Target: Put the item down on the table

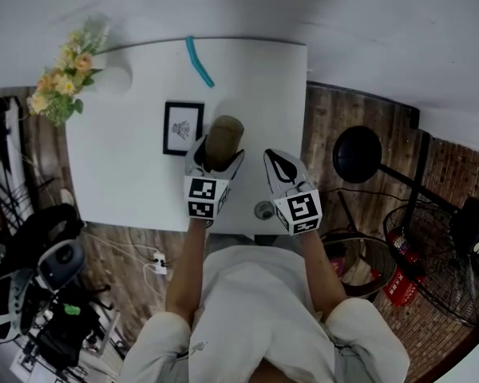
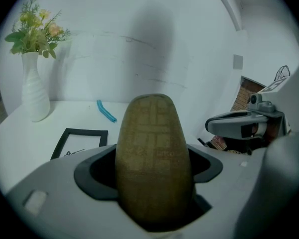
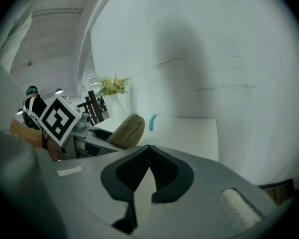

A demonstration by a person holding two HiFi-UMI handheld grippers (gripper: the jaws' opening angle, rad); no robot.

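Note:
A tan, rounded oblong item (image 1: 223, 138) with a faint woven check stands upright between the jaws of my left gripper (image 1: 219, 158), which is shut on it above the white table (image 1: 120, 166), near its front edge. In the left gripper view the item (image 2: 153, 153) fills the middle and hides the gap of the left gripper (image 2: 152, 185). My right gripper (image 1: 276, 161) hovers just right of it over the table's front right part, shut and empty. In the right gripper view the right gripper (image 3: 148, 153) has its jaw tips touching, with the item (image 3: 127, 130) to its left.
On the table lie a black picture frame (image 1: 183, 128) just behind the item, a blue curved strip (image 1: 199, 61) at the back, and a white vase of flowers (image 1: 70, 74) at the back left corner. A black round stool (image 1: 357, 154) and a floor fan (image 1: 435, 250) stand right of the table.

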